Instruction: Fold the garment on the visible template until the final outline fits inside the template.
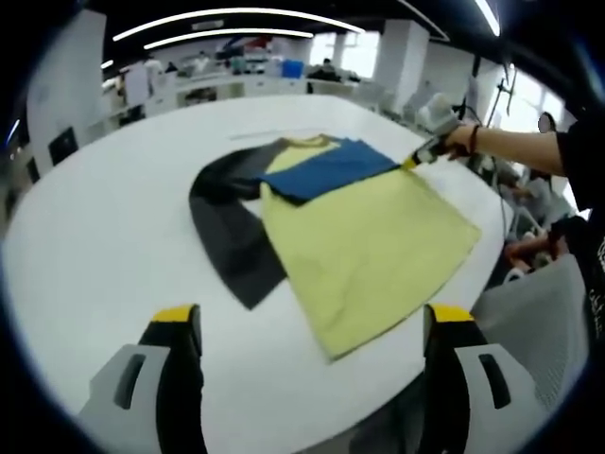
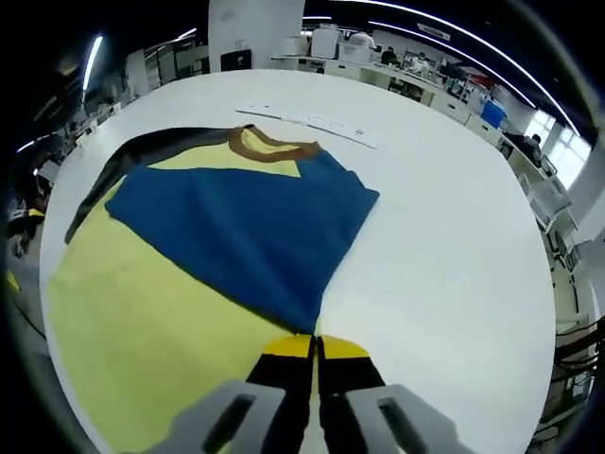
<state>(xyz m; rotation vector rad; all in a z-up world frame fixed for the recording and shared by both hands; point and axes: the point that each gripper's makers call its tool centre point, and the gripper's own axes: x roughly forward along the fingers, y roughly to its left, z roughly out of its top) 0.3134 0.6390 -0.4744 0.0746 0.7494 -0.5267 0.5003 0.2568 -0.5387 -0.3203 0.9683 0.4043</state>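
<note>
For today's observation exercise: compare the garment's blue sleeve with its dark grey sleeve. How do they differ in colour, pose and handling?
The blue sleeve is folded across the yellow body, while the dark grey sleeve lies spread out on the white table.
The right gripper is shut on the blue sleeve's end; the dark grey sleeve is untouched, with the left gripper open and away from it.
Both join the same garment near the collar.

No readable text, label, brand or number in either view. Pale strip of paper point(image 2: 312, 121) on desk point(image 2: 444, 236) beyond garment point(image 2: 236, 227) carries faint marks — too small to read. White marks on person's dark sleeve point(image 1: 596, 274) at edge of left gripper view — blurred, illegible.
</note>
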